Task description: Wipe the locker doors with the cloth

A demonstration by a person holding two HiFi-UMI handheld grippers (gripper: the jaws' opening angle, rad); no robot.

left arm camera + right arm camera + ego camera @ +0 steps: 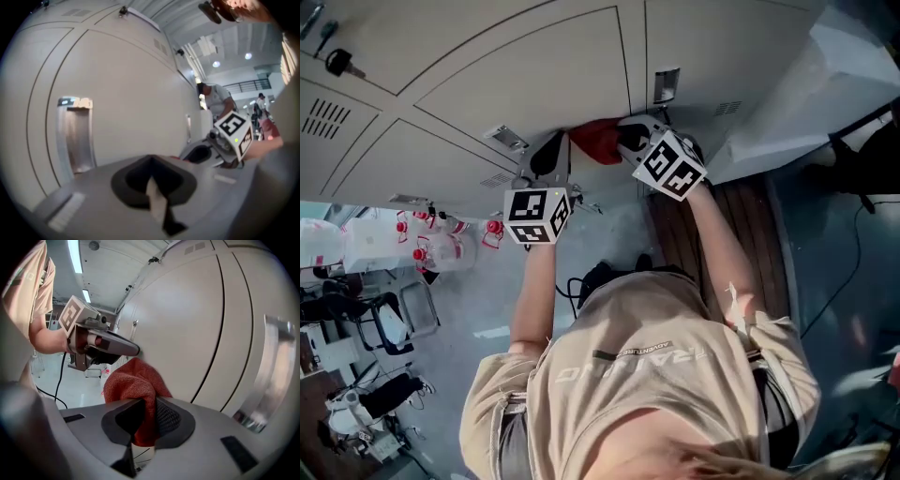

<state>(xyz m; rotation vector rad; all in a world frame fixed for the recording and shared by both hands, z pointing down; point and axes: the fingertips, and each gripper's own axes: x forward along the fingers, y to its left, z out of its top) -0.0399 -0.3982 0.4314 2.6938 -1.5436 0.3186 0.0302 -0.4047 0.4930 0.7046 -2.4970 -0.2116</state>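
1. Cloth [133,380], red terry bunched into a hump, sits clamped in the right gripper [143,427]. The two dark jaws press on it from either side.
2. Its long axis runs from those jaws out toward the pale locker door [187,324]. In the right gripper view the rounded free end points up and to the left, toward the left gripper [135,350].
3. In the head view the cloth [595,139] lies along the face of the locker door [534,84], between the two grippers. It stretches from the right gripper [626,136] toward the left gripper [549,148].
4. It seems to be pressed against the door, but the bunched fabric hides the actual contact.
5. The left gripper [157,206] has its jaws together with nothing between them. Its tip is right at the door, just beside the cloth's free end.
6. In the left gripper view the right gripper [204,153] shows off to the right, with its marker cube [233,132] facing the camera.
7. A recessed metal handle [269,376] sits in the door to the right of the cloth, well apart from it.
8. Another handle [75,136] shows on the door to the left of the left gripper.
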